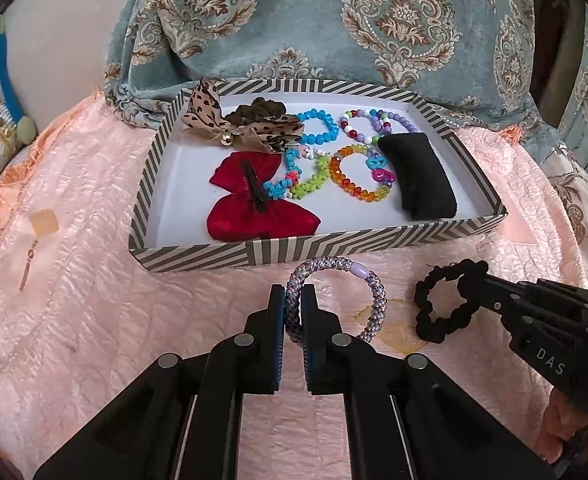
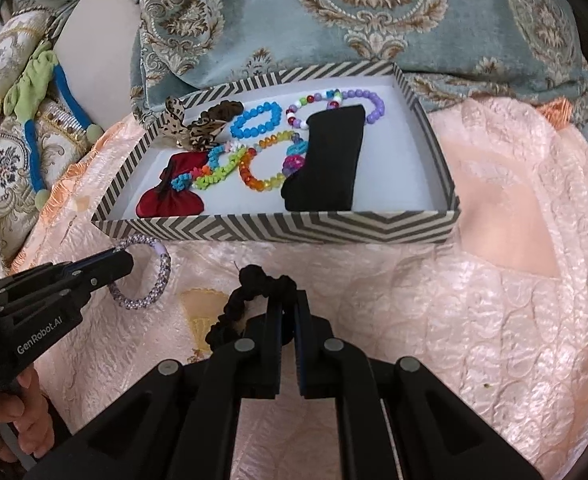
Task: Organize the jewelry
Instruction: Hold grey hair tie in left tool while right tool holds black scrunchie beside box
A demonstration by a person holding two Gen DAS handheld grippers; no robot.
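Observation:
My left gripper is shut on a purple braided hair tie and holds it just in front of the striped box. The hair tie also shows in the right wrist view. My right gripper is shut on a black scrunchie, right of the left gripper; the scrunchie also shows in the left wrist view. The box holds a red bow, a leopard bow, several bead bracelets and a black cushion.
The box lies on a pink quilted cloth with a blue patterned cushion behind it. An earring lies on the cloth at the left. A green and blue toy lies far left.

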